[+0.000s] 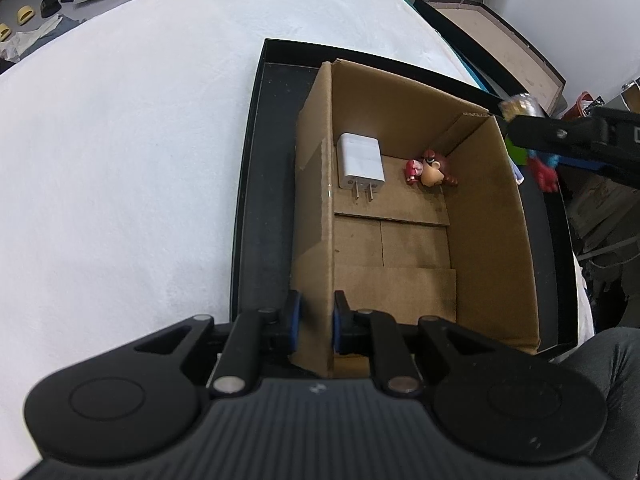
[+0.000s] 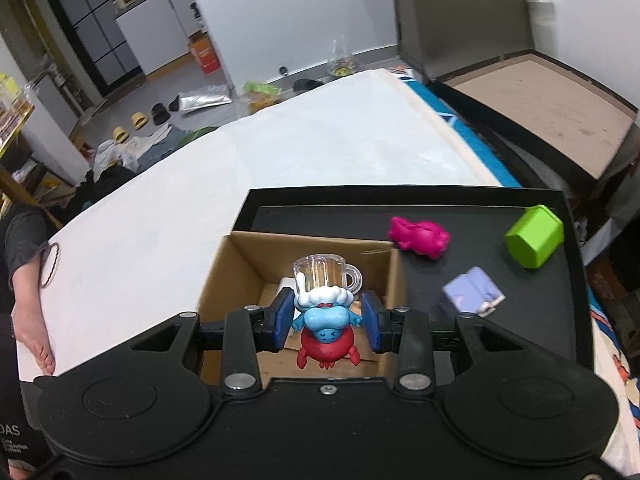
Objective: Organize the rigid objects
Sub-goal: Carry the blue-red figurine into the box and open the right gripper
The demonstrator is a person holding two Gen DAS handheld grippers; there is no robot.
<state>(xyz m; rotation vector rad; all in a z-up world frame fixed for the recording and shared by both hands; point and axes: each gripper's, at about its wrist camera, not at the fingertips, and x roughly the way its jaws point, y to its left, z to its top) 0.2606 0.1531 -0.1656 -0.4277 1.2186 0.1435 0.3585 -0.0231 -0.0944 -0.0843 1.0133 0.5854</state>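
While the box wall is clenched between the pads of the left tongs, steadying it inside the black tray, a figurine is grasped by the right tongs and held above the box opening. The placing step is judged to be in hand; lowering beside the charger and releasing is called for next.

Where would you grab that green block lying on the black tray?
Probably across two opposite flat sides of the green block, coming from above. It looks to be a many-sided prism lying tilted on the black tray, with open tray around it, so flat parallel faces should give the jaws a steadier hold than its corners.
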